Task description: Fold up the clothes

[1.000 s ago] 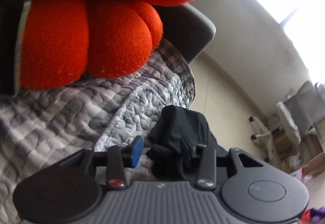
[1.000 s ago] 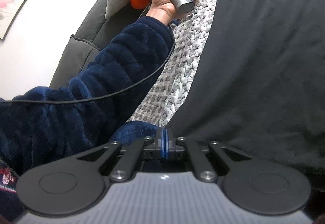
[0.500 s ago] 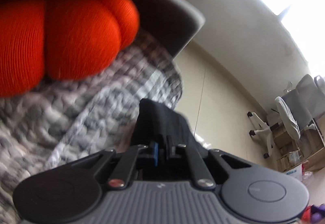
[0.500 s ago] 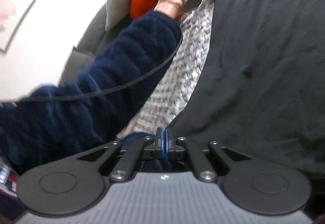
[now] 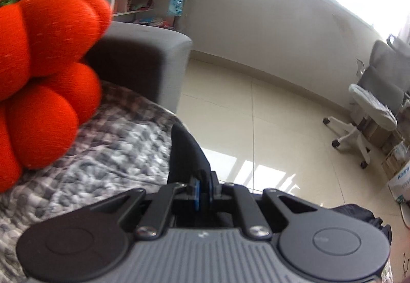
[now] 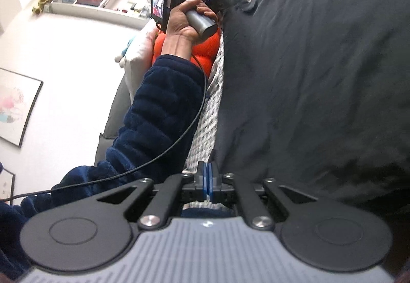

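Quilt (image 5: 107, 154) under black shirt (image 6: 320, 78). Left gripper (image 5: 203, 189) pinches corner; right gripper (image 6: 207, 181) pressed together at hem. My worry: thin bite slips.

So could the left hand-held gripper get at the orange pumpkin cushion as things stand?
Probably not yet: the left hand-held gripper is shut on the black garment. The orange pumpkin cushion sits close on its left with nothing between, but it would have to let go first.
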The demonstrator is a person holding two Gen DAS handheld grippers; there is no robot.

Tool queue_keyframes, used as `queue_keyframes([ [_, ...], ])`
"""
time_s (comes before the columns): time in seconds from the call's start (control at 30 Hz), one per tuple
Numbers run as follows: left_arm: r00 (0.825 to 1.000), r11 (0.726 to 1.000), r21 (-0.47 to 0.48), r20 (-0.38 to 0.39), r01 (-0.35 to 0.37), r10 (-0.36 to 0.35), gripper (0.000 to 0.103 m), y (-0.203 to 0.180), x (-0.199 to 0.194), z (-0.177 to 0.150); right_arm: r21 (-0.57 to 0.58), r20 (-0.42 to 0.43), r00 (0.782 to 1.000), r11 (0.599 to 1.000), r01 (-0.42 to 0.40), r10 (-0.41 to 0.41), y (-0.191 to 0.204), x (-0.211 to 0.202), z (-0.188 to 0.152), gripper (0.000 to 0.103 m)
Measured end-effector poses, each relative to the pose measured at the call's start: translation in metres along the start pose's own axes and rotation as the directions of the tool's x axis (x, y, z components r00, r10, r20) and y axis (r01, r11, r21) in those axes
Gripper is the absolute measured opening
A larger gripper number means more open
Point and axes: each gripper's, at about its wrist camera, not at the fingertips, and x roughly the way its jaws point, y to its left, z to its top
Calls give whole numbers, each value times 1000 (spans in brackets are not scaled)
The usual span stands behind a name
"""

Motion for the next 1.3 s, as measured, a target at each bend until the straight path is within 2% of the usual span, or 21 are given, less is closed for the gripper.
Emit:
queue_keyframes([
  [0.2,1000,996,91,-11,-21,22,6,-45,12,-1,-22,15,985,985,170,-169,-3,-1,-8,3],
  [0.4,999,991,131,-46,-18,24,8,-66,26,-11,-93,48,947,943,320,-317,1,-2,-12,3],
  [0.43,998,992,127,-62,-3,11,11,-67,27,-11,-111,49,938,931,348,-344,4,3,-13,3],
  [0.5,997,992,122,-82,25,-15,30,-68,26,-12,-148,53,915,903,404,-400,10,13,-14,4],
  [0.57,996,992,116,-69,58,-50,44,-63,14,-8,-197,57,884,863,465,-464,15,18,-16,4],
  [0.67,994,991,84,-31,103,-100,50,-49,-8,2,-263,73,835,798,543,-545,18,17,-20,5],
  [0.77,989,988,41,7,146,-146,56,-30,-31,10,-318,90,808,752,577,-582,25,17,-21,9],
  [0.83,988,988,5,22,152,-152,57,-8,-43,9,-346,108,797,729,591,-595,27,16,-17,9],
  [0.9,992,992,-25,25,123,-123,57,15,-49,2,-384,136,791,704,597,-597,30,17,-9,10],
  [0.97,996,994,-60,-13,93,-94,57,37,-47,-11,-423,165,785,677,603,-597,32,19,-1,12],
  [1.1,993,994,-82,-87,74,-81,56,64,-52,-40,-531,80,824,676,511,-560,33,50,8,13],
  [1.2,990,992,-85,-100,88,-96,56,71,-72,-58,-554,33,818,671,493,-574,29,69,4,13],
  [1.3,983,992,-72,-139,107,-116,57,73,-95,-76,-595,37,799,629,500,-600,28,78,-8,13],
])
